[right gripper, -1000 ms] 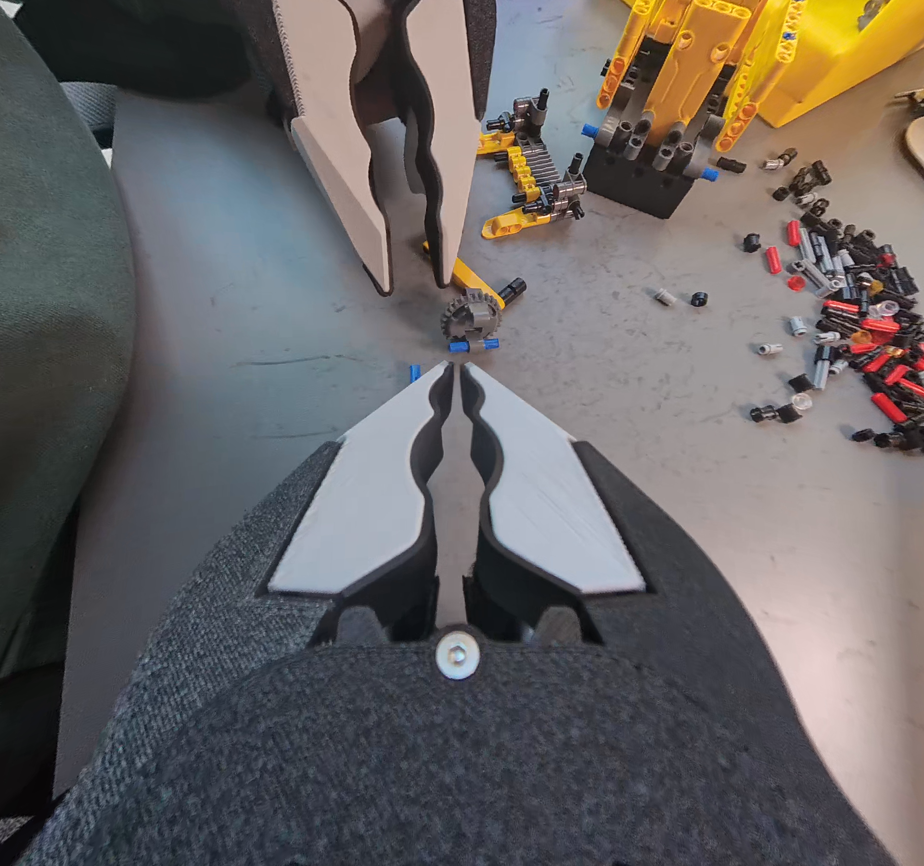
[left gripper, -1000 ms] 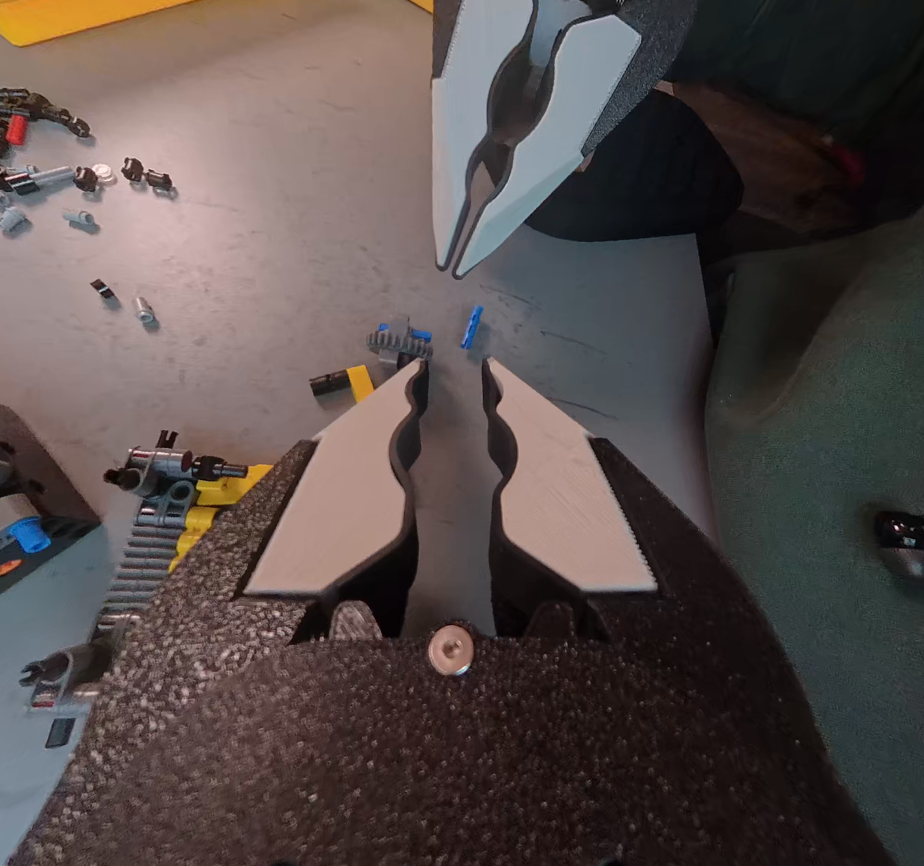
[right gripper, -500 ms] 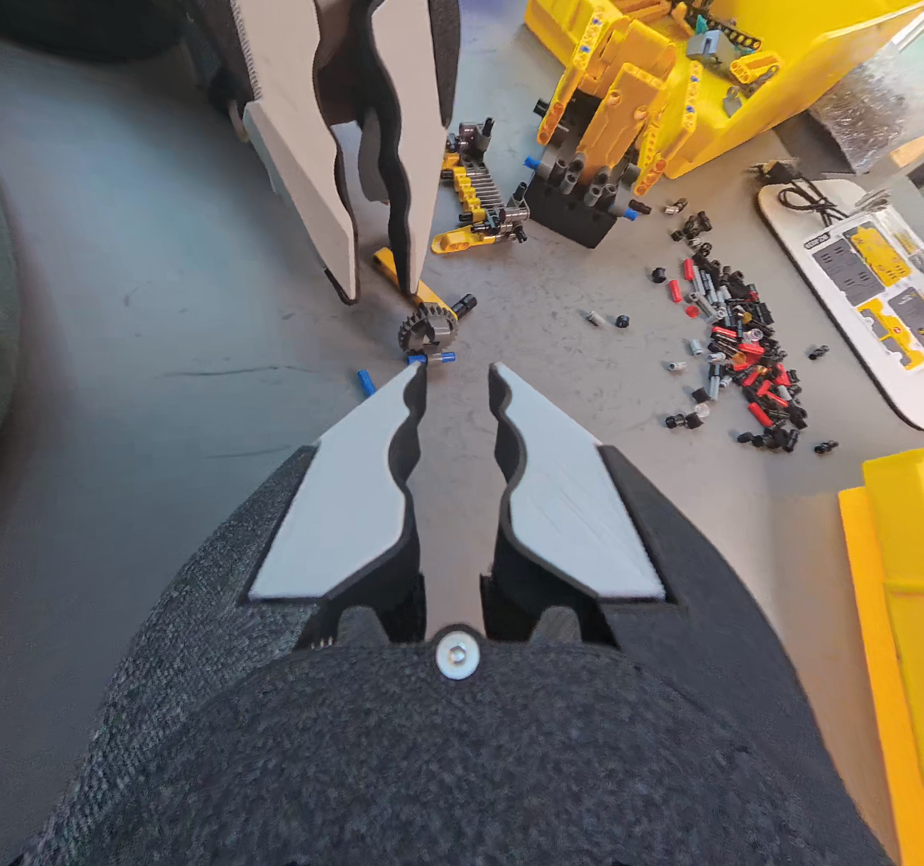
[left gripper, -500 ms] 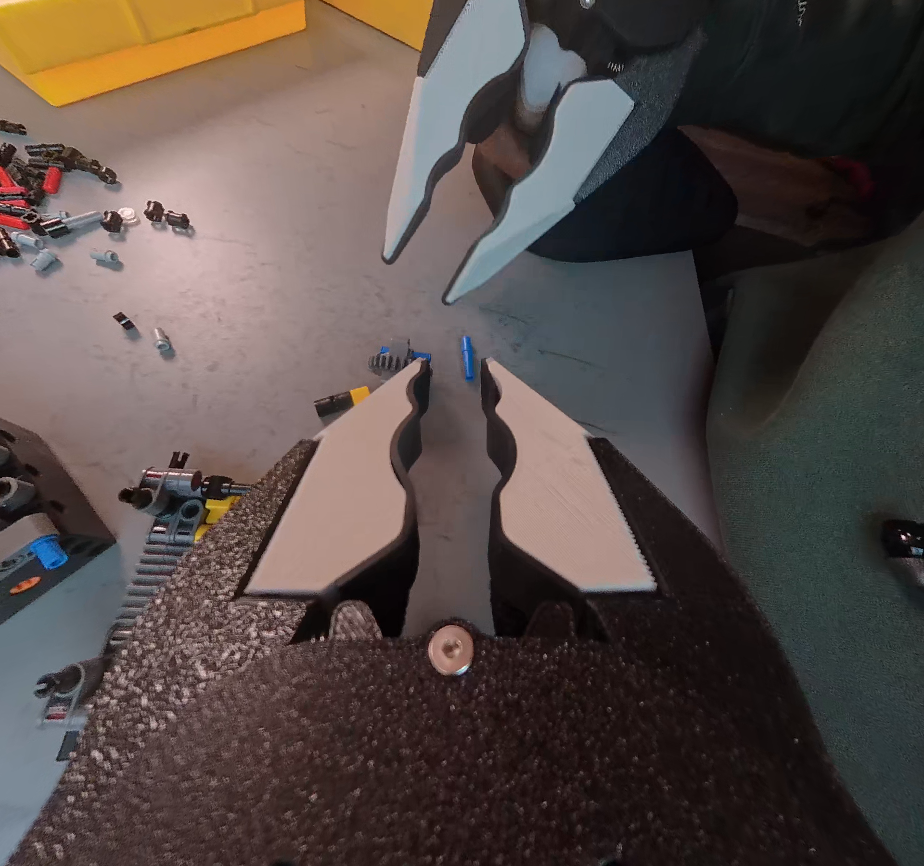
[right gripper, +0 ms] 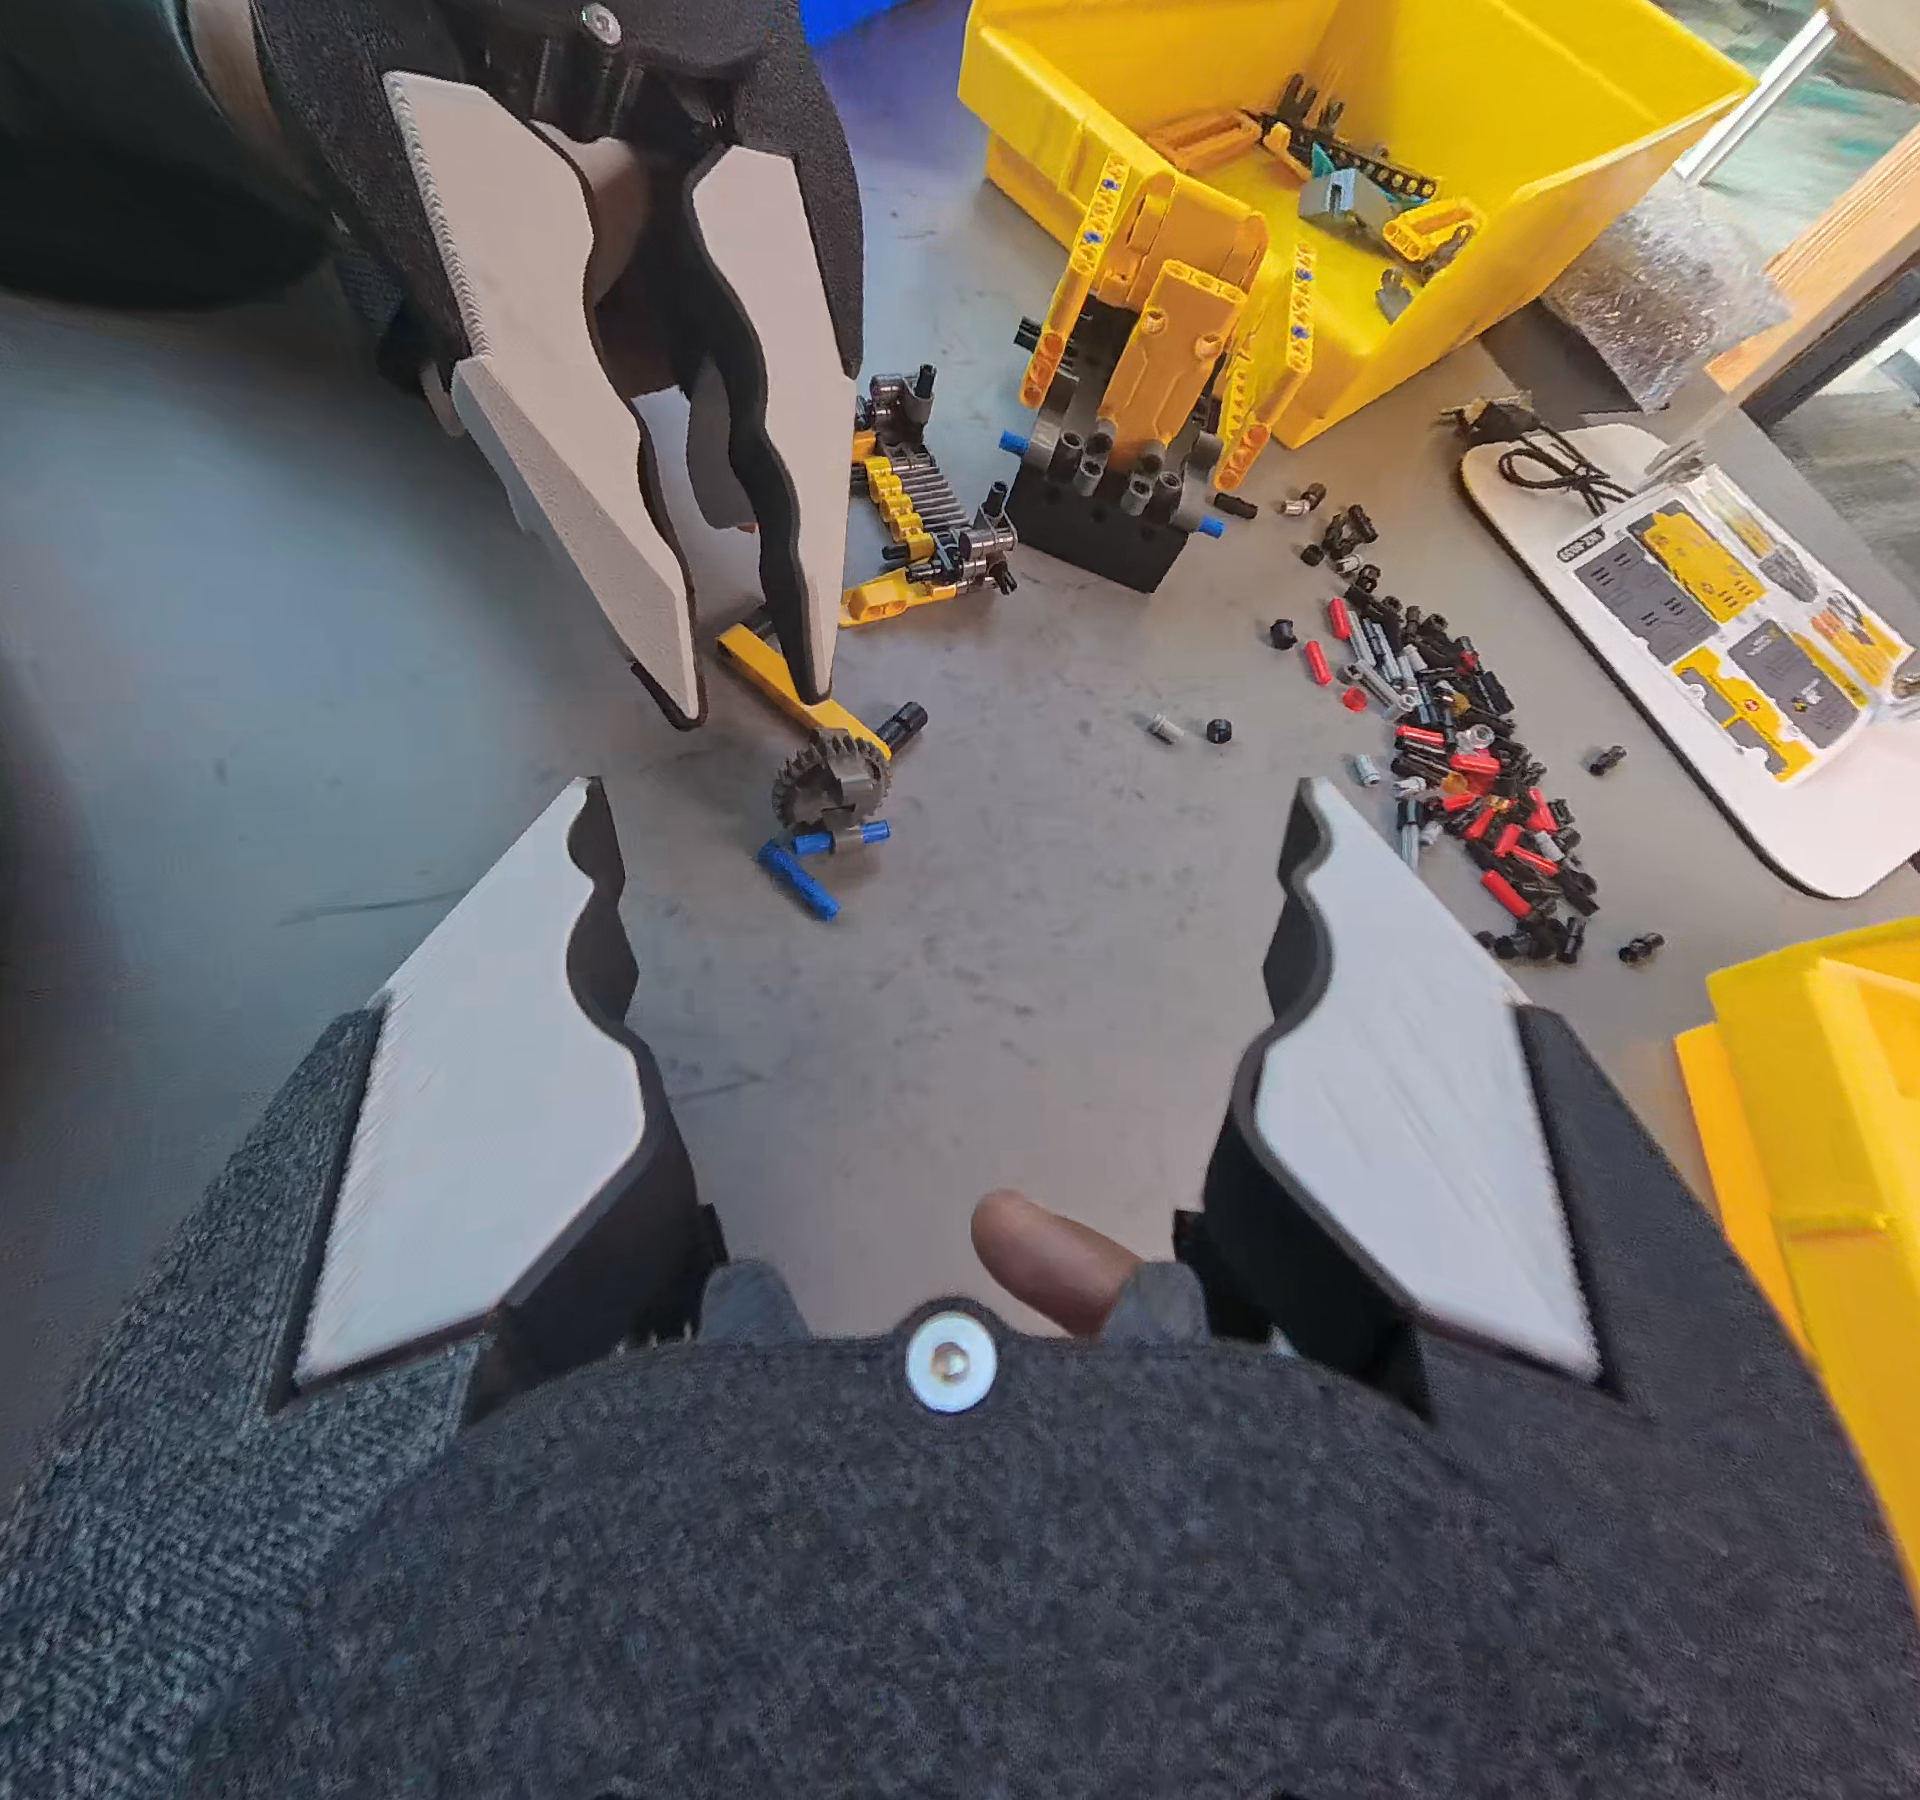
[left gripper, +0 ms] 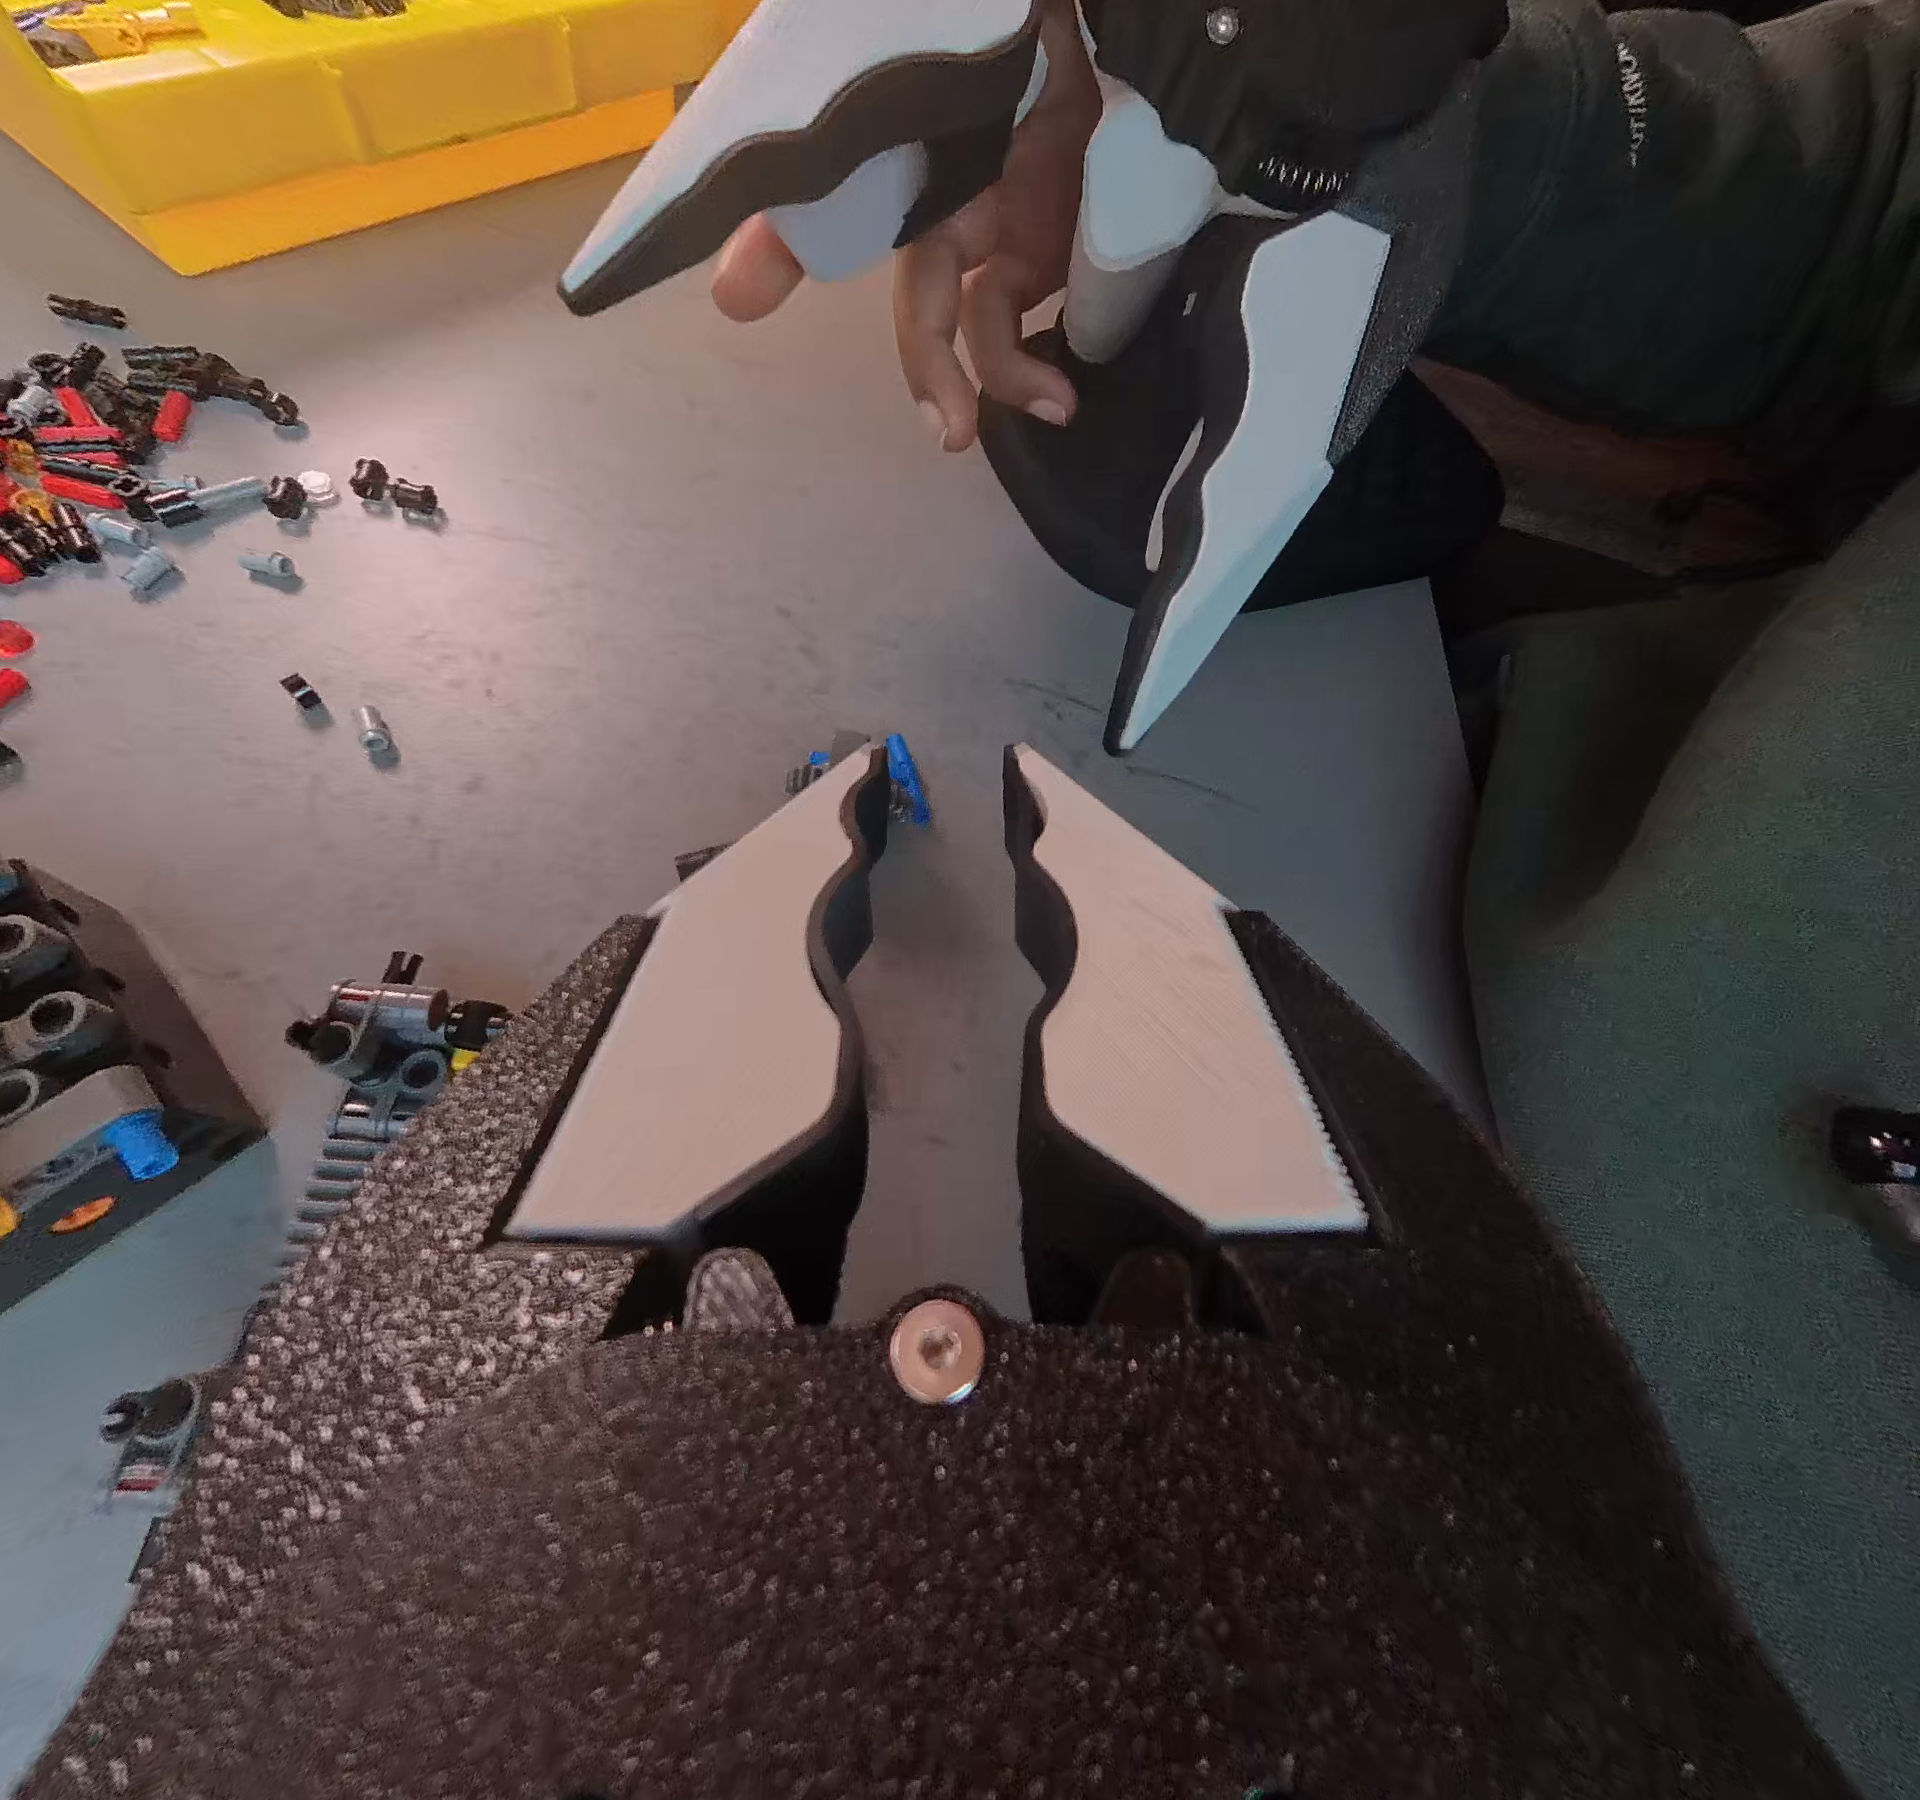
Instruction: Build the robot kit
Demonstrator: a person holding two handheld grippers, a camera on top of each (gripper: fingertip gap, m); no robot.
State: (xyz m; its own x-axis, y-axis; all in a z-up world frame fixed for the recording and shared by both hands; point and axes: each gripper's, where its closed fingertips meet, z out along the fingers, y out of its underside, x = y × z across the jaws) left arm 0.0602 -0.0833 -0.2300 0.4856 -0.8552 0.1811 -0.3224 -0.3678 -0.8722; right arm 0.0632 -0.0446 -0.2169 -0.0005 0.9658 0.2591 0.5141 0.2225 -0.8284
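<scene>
Left gripper, fingers parted by a narrow gap and clasping nothing, tips low over the grey table. A small blue pin lies on the table just inside its left fingertip; whether it touches the finger cannot be told. In the right wrist view the same gripper points down over a flat yellow beam, its tips at or just above it.

Right gripper, fingers spread wide and empty, raised above the table; a person's fingertip shows at its base. Ahead of it, between the two grippers, lies a dark grey gear on a short axle with blue ends, with the blue pin just beside it and nearer the right gripper.

Farther out: a yellow-and-grey toothed subassembly, a black block carrying yellow arms, and a yellow bin holding loose parts. To the right lies a scatter of red, black and grey connectors, and beyond it an instruction sheet on a white board.
</scene>
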